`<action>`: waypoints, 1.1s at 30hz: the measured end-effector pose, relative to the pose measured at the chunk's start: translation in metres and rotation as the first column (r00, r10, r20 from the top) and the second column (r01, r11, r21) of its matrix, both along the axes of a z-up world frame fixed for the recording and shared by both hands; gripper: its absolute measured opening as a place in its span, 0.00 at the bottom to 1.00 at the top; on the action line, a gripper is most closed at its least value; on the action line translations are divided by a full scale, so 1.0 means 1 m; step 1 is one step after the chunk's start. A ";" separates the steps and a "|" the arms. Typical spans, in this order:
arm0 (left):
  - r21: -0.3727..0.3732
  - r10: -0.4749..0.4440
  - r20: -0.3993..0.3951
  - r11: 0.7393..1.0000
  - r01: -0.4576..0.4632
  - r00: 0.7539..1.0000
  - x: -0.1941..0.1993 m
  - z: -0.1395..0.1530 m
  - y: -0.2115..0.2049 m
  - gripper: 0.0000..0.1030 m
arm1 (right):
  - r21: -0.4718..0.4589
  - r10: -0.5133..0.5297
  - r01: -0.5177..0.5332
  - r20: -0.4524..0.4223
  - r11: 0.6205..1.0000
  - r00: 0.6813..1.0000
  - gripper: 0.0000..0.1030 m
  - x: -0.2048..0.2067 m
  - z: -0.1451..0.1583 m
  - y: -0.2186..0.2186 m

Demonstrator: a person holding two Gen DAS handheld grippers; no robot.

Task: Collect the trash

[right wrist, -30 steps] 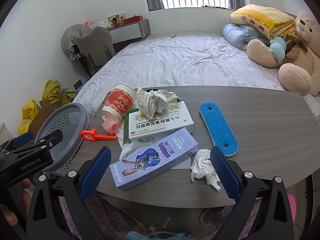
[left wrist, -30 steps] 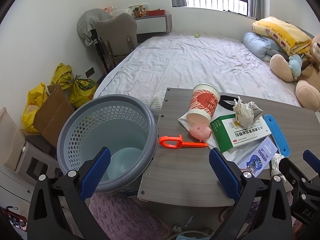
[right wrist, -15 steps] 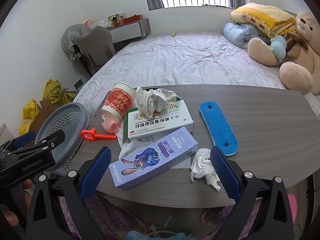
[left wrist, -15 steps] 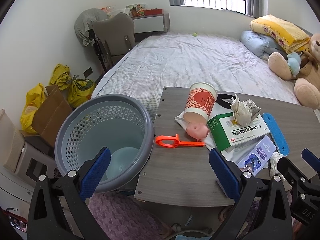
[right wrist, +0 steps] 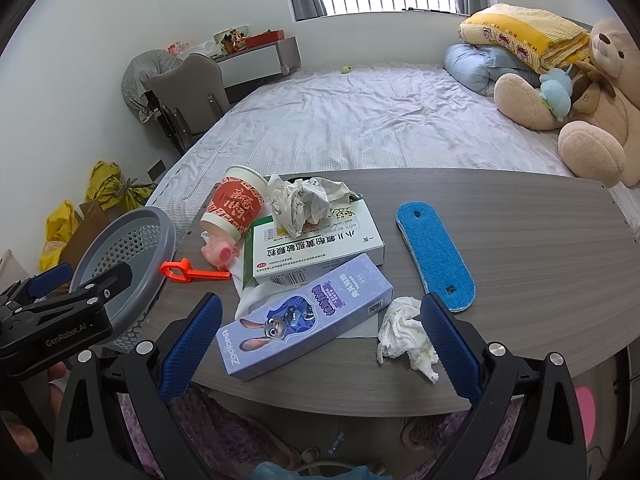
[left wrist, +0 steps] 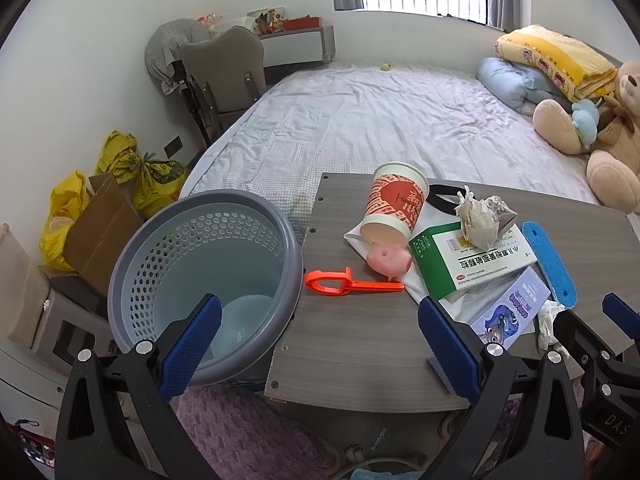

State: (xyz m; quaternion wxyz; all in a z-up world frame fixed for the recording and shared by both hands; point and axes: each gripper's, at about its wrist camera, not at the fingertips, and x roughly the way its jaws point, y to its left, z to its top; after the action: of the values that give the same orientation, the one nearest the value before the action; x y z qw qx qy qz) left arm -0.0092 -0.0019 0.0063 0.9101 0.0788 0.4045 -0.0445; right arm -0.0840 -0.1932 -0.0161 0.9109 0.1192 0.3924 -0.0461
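Centrally, trash on the grey wood-grain surface [right wrist: 520, 232], listed from the near edge outward:

- Crumpled white tissue [right wrist: 404, 330]: at the near edge, just beside the purple box.
- Purple box [right wrist: 306, 314] with a cartoon rabbit: lying flat, one end touching the green-and-white box.
- Green-and-white box [right wrist: 316, 244]: flat, carrying a crumpled paper wad [right wrist: 304, 200] on its far end.
- Red paper cup [right wrist: 236, 204]: tilted, leaning against the green-and-white box, rim pointing away.
- Pink pig toy [right wrist: 220, 252]: beside the foot of the cup.
- Orange plastic clip [right wrist: 192, 271]: flat, near the left edge.
- Blue oblong pad [right wrist: 434, 256]: to the right, apart from the boxes.

Receptacle: grey perforated basket [left wrist: 200, 292], beside the left edge of the surface and lower; a pale round item lies at its bottom.

Left tool [left wrist: 320, 340]: fingers spread wide, holding nothing, one over the basket, one over the surface.
Right tool [right wrist: 320, 340]: fingers spread wide, holding nothing, flanking the purple box and tissue.

Beyond: bed [right wrist: 360, 120], teddy bear [right wrist: 592, 100].
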 end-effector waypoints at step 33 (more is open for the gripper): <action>-0.001 -0.096 -0.066 0.995 0.096 0.993 0.006 -0.037 -0.039 0.94 | 0.011 -0.086 0.088 -0.122 0.996 0.989 0.92 -0.022 -0.061 -0.081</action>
State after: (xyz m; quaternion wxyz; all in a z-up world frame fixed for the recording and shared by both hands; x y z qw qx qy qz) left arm -0.0027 -0.0405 -0.0304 0.8930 0.0975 0.4300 -0.0903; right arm -0.1062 -0.2740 -0.0773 0.8815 0.1405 0.4417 -0.0896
